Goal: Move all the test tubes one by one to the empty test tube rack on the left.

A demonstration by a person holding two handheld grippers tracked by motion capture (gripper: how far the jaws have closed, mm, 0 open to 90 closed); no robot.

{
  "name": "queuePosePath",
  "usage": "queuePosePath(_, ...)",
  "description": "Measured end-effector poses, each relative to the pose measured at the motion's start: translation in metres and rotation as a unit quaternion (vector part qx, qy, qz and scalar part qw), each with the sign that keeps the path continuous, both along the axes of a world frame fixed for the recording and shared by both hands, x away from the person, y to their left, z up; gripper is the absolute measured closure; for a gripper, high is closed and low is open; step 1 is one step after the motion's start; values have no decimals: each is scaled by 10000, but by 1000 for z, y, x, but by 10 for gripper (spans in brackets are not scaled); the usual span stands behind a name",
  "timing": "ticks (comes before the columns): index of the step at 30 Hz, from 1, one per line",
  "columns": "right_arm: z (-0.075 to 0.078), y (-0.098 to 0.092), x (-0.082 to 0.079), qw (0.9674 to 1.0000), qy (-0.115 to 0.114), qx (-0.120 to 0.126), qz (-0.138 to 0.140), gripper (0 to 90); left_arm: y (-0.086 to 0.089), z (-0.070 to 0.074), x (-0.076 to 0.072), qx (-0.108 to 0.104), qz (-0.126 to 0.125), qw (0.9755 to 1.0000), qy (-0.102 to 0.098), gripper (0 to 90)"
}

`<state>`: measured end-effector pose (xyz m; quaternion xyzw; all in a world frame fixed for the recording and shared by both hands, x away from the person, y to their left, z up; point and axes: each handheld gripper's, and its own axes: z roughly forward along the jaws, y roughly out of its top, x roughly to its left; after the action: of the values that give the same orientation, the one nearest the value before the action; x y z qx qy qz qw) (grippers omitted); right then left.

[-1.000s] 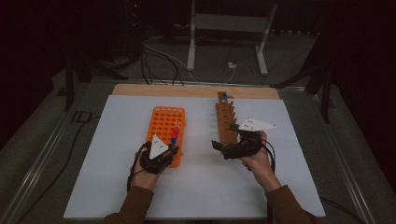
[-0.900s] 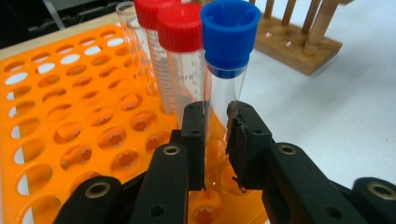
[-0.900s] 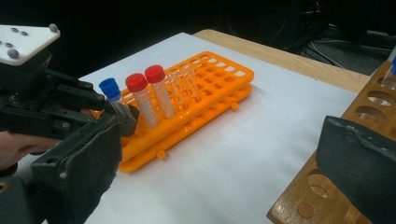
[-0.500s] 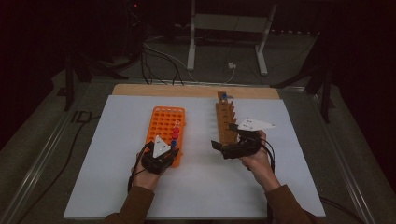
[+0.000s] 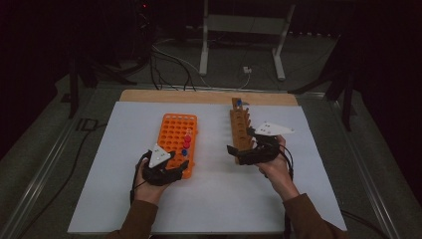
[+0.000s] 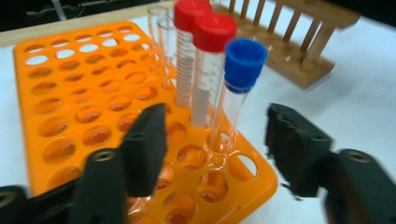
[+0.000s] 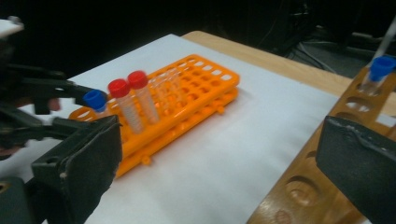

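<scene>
An orange tube rack (image 5: 174, 132) (image 6: 70, 93) (image 7: 201, 88) lies on the white sheet at centre left. At its near right corner stand two red-capped tubes (image 6: 205, 28) (image 5: 187, 141) (image 7: 128, 86) and a blue-capped tube (image 6: 243, 70) (image 7: 95, 99). My left gripper (image 5: 180, 160) (image 6: 217, 121) is open; its jaws have just been opening, and the blue-capped tube stands in its hole between them, free of both pads. My right gripper (image 5: 240, 141) (image 7: 222, 135) is open and empty at the near end of a wooden rack (image 5: 240, 124) (image 7: 303, 186), which holds another blue-capped tube (image 5: 239, 103) (image 7: 380, 70) at its far end.
The white sheet (image 5: 124, 199) covers most of the table; a wooden strip (image 5: 199, 96) shows along its far edge. Beyond it are a metal stand (image 5: 204, 50) and cables on the dark floor. Metal rails run along both sides of the table.
The left gripper's jaws look wider apart at the rack's near right corner. Both hands and both racks keep their places.
</scene>
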<state>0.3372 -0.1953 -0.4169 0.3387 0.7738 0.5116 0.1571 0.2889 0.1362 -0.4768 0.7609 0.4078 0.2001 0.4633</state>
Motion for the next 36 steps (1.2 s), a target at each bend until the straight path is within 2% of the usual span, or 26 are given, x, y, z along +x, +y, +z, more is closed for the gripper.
queuePosePath(5,2,-3,10,9998,-54,-36,-175,9,10,5,-2,-201,209,9996,-32,177)
queuePosePath(8,1,-4,18,9995,-18,-40,-297,9,11,7,-2,-265,282,9992,-73,159)
queuePosePath(16,1,-3,35,9981,-129,-238,-556,9,9,9,-1,-192,390,9989,-176,15)
queuePosePath(20,4,-5,48,9971,-180,-202,-705,12,9,8,-1,-244,435,9986,-188,7)
queuePosePath(23,2,-6,59,9965,-129,-264,-789,25,11,8,0,-291,452,9984,-189,6)
queuePosePath(28,-5,-4,82,9944,-20,-438,-956,32,12,7,-1,-334,484,9981,-161,6)
queuePosePath(31,-10,-3,95,9934,7,-425,-1067,52,14,7,-1,-370,526,9978,-153,7)
queuePosePath(36,-19,0,114,9901,-19,-529,-1298,91,15,7,-2,-417,553,9974,-176,7)
